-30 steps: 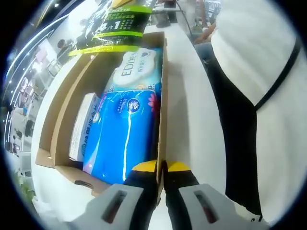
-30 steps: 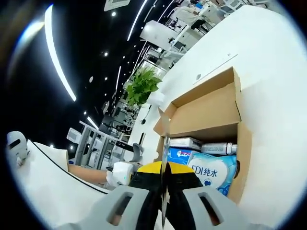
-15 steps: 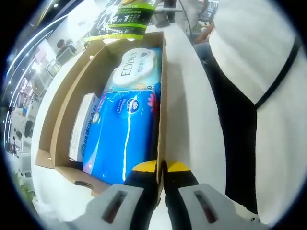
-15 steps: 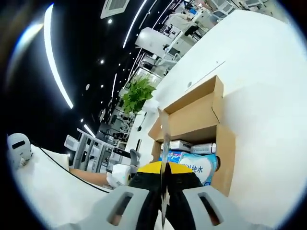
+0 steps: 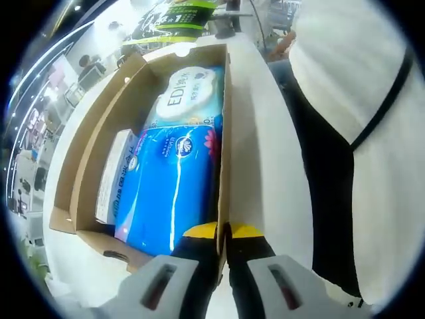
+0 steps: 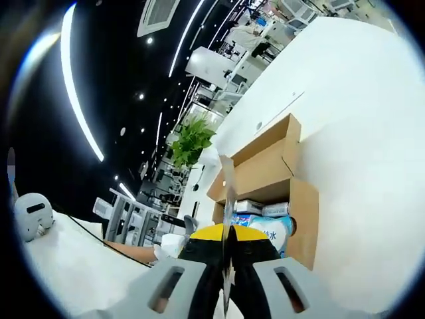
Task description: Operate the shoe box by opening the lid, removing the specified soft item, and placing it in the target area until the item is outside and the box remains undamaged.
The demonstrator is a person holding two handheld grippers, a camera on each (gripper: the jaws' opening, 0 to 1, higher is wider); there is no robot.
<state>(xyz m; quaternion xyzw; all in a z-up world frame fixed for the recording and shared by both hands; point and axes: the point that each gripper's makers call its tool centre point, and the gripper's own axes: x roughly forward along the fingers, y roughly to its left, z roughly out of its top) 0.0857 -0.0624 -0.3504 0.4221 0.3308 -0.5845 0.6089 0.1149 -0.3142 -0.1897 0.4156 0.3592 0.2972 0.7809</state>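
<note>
While your left gripper (image 5: 223, 232) pinches the box (image 5: 80, 143) wall edge, jaws pressed on cardboard, hold it down without twisting. Blue pack (image 5: 172, 183) lies inside beside the white pack (image 5: 189, 96), not yet out. Your right gripper (image 6: 228, 234) pinches something thin and dark-printed (image 6: 228, 189); keep lifting it straight, clear of the box.

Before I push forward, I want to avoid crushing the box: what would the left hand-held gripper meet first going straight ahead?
The left hand-held gripper is already shut on the cardboard box wall. Straight on, it would likely just slide further along that wall.
</note>
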